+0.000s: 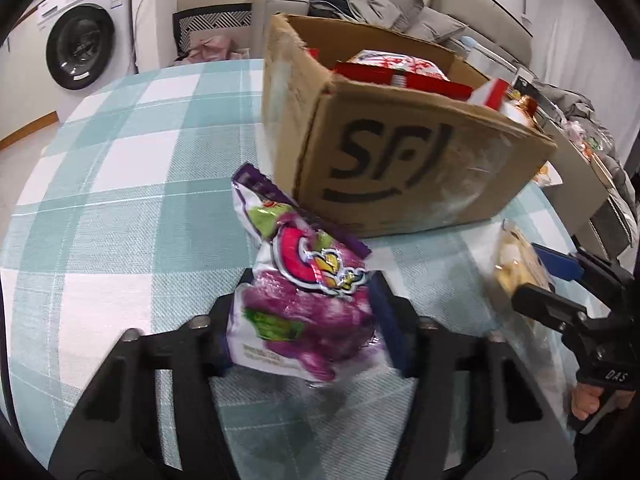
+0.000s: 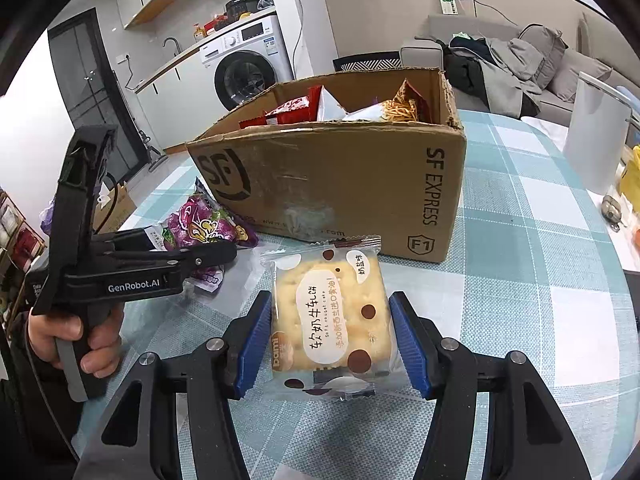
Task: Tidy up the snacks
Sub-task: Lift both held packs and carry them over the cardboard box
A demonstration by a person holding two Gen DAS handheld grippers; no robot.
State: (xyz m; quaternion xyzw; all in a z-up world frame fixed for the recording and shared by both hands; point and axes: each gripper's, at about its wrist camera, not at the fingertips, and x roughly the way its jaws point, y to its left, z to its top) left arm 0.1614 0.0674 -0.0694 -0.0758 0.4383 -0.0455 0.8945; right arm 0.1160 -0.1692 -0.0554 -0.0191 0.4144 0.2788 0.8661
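A: Where are the snacks right now?

B: Two are in hand. The purple snack bag (image 1: 304,300) is pinched between the left tongs (image 1: 308,320), lifted just in front of the cardboard box (image 1: 400,160). The nougat cracker packet (image 2: 330,320) sits between the blue pads (image 2: 256,340) of the right tongs (image 2: 332,340), which press on both its sides, so they are clamped on it. Whether it is clear of the checked desk (image 2: 520,280) I cannot tell.

A: And the box?

B: Open-topped, standing on the desk, already holding red packets (image 2: 292,112) and a bag of noodle sticks (image 2: 404,106).

A: So which step is this?

B: Carrying, I'd judge: both picks look made, neither drop-off done.

A: What does the next move need?

B: Each bag must rise above the near wall, cross the rim, and only then be released. The purple bag hangs floppy, so its loose end could catch on the rim.
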